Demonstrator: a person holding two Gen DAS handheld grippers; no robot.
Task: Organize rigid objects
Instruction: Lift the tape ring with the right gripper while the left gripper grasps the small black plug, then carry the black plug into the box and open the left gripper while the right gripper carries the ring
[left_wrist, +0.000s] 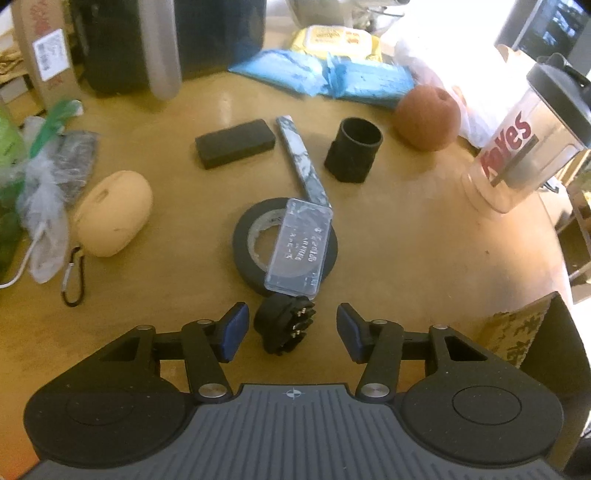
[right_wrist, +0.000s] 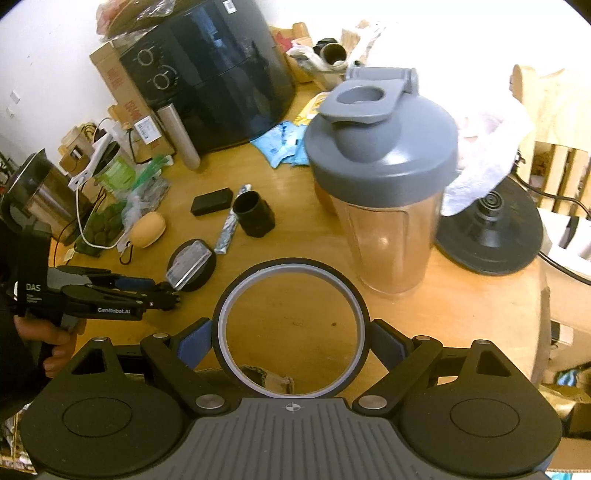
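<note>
Though thin, black ring (right_wrist: 291, 325), grey-lined.

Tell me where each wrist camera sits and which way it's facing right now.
Left wrist: rides on the left tongs, angled down at the wooden table; its blue pads flank a small black plug without touching it.
Right wrist: rides on the right tongs, angled down across the table; they clamp a black ring; the person's hand, holding the left tongs, shows at left.
Shared: tape roll under a clear case, black cup, shaker bottle.
</note>
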